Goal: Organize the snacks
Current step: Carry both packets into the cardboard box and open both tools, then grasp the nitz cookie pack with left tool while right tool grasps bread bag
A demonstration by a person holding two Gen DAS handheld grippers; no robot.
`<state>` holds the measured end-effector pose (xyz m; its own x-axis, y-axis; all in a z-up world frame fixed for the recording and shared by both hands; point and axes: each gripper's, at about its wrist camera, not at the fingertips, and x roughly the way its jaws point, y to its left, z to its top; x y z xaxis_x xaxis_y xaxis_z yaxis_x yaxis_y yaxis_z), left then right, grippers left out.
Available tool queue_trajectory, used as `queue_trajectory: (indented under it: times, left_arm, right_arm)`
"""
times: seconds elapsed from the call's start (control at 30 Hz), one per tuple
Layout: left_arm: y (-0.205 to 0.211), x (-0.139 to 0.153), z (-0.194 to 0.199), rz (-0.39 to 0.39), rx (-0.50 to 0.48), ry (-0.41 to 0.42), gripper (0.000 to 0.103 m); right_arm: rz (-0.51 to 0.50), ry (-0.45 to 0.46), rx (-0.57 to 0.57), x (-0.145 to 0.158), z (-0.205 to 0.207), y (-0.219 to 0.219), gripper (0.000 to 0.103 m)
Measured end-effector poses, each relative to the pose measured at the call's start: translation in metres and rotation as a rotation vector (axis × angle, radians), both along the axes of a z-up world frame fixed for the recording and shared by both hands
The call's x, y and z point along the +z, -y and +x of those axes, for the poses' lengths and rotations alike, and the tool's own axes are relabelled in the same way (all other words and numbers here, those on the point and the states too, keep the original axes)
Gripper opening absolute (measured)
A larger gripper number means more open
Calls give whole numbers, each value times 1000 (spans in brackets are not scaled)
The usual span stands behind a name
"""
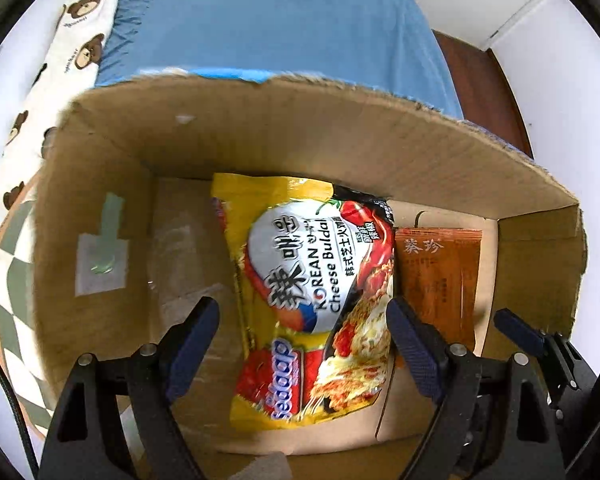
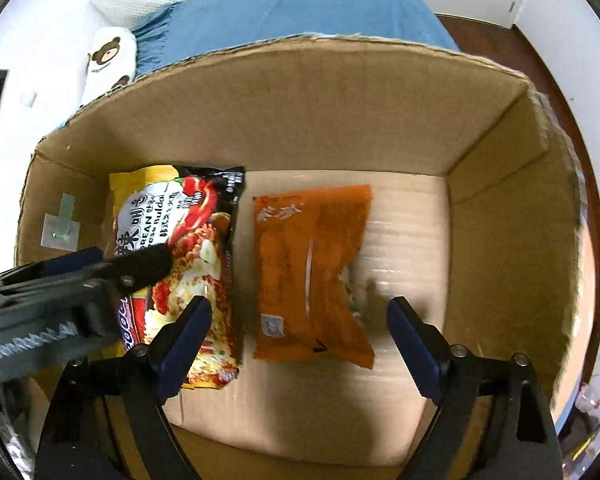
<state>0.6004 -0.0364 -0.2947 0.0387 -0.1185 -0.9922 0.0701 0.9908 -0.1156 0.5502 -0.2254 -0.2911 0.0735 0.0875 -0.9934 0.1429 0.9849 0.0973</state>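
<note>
A yellow Sedaap cheese noodle packet [image 1: 312,300] lies flat on the floor of an open cardboard box [image 1: 300,128]. An orange snack packet [image 1: 440,276] lies to its right. My left gripper [image 1: 302,320] is open above the noodle packet, a finger on each side, holding nothing. In the right wrist view the noodle packet [image 2: 188,248] and orange packet [image 2: 312,272] lie side by side in the box [image 2: 340,112]. My right gripper [image 2: 298,320] is open above the orange packet, empty. The left gripper [image 2: 112,268] reaches in from the left there.
The box stands in front of a blue bedsheet [image 1: 280,20]. A white bear-print pillow [image 1: 72,40] lies to the left, and a checkered cloth [image 1: 12,280] is beside the box. Dark wood floor [image 1: 488,92] shows at the right.
</note>
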Motion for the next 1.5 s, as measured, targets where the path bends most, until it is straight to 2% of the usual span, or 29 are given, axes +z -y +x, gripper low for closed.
queue_trajectory:
  times: [0.17,0.43,0.47,0.77,0.93,1.03,1.17,1.33,1.5]
  left_arm:
    - [-8,37,-27,43,-5,125,85]
    - [-20,91,-82,32,-31,278,85]
    - [-18,96,-87,3,-34,288,85]
    - [-30,145,-154,-21,-33,392,85]
    - [-36,155,-183,-32,-25,404,85]
    - [-39,150,-199,-25,-24,393,85]
    - [-43,119,-219,-8,-32,315,85]
    - [-48,49,-247,2,-31,134,85]
    - [-32,-9,-264,48,-89,27,85]
  right_arm:
    - [-20,37,-18,22,-22,3,91]
    - [-54,168,-27,83,-68,-4,91]
    - [-59,182,-29,90,-75,-4,91]
    - [-81,298,-26,148,-133,-15,91]
    - [-63,330,-42,166,-161,-19,91]
    - [-51,333,-50,170,-178,-19,91]
    - [-28,290,-84,156,-199,-10,91]
    - [-7,183,-129,108,-223,7,91]
    - [-13,59,-158,47,-239,26,91]
